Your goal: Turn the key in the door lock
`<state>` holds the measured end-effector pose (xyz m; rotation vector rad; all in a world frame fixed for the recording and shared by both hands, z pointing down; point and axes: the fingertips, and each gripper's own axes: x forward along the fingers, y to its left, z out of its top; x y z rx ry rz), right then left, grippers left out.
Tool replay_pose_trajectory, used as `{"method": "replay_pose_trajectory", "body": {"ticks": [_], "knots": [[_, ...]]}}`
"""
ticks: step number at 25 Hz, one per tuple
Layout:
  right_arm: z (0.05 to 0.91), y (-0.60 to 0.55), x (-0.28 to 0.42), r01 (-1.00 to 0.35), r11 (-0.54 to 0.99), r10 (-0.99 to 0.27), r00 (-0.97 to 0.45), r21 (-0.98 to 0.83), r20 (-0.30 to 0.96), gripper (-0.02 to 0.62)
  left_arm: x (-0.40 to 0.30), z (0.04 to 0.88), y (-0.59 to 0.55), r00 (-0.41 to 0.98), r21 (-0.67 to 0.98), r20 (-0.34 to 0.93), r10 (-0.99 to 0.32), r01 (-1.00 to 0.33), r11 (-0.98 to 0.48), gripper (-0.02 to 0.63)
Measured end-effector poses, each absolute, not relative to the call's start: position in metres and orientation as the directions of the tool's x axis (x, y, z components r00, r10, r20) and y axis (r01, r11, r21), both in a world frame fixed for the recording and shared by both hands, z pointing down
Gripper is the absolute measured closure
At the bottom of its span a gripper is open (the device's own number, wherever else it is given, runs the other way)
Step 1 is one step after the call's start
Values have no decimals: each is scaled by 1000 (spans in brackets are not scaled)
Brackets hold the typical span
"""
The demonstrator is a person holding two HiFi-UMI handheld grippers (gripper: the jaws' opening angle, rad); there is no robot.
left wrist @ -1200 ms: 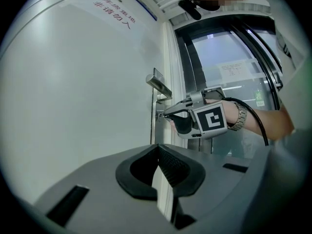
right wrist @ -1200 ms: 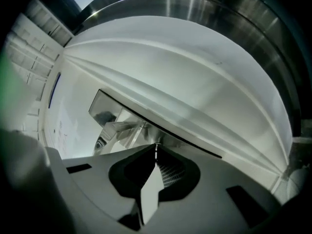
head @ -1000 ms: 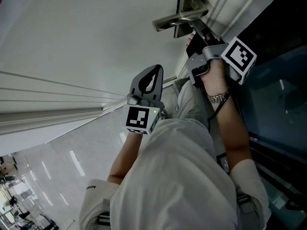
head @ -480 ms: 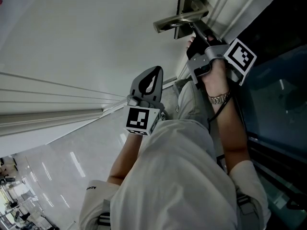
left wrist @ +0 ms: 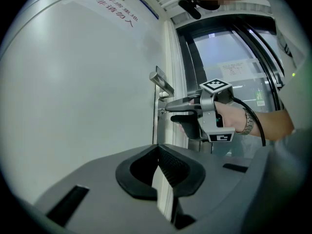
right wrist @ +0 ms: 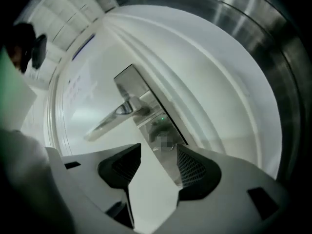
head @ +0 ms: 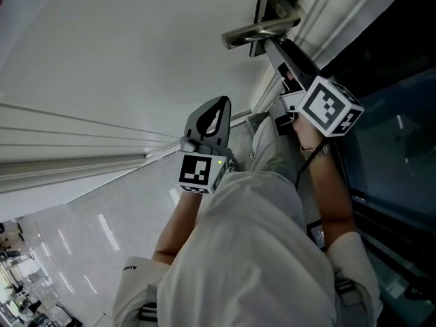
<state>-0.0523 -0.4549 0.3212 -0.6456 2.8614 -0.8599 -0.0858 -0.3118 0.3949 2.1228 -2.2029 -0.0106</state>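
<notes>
Now, door [head: 102, 53]: smooth, flat, white.
Handle [right wrist: 109, 121]: brushed-metal lever on a long, narrow lock plate [right wrist: 146, 106].
Key [right wrist: 165, 142]: in the plate below the lever, too blurred for detail.
Right claw [right wrist: 159, 152]: level, jaws just spread wide either side of the key.
Left claw [left wrist: 158, 152]: level, closed on nothing, back from the lock.

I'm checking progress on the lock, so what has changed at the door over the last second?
The right gripper has rolled at the lock plate, its marker cube now turned to show two faces. Its jaws have just been opening and stand apart with nothing pressed between them. The left gripper, shut and empty, and the door handle stayed as they were.
</notes>
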Motion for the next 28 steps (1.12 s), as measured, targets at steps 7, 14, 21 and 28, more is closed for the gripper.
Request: {"method": "replay_pose_trajectory", "body": {"ticks": [7, 14, 21, 28], "knots": [[328, -446, -54, -513, 856, -516, -842, 66, 158, 390, -84, 396, -314, -27, 66, 55, -998, -997, 30, 597], [319, -444, -57, -514, 763, -599, -790, 393, 131, 390, -84, 395, -315, -26, 65, 54, -998, -997, 30, 597], [324, -446, -62, -405, 576, -673, -728, 710, 131, 391, -84, 395, -314, -24, 66, 56, -998, -997, 28, 597], [332, -446, -69, -309, 447, -706, -699, 839, 119, 405, -87, 393, -312, -27, 61, 53, -998, -998, 31, 597]]}}
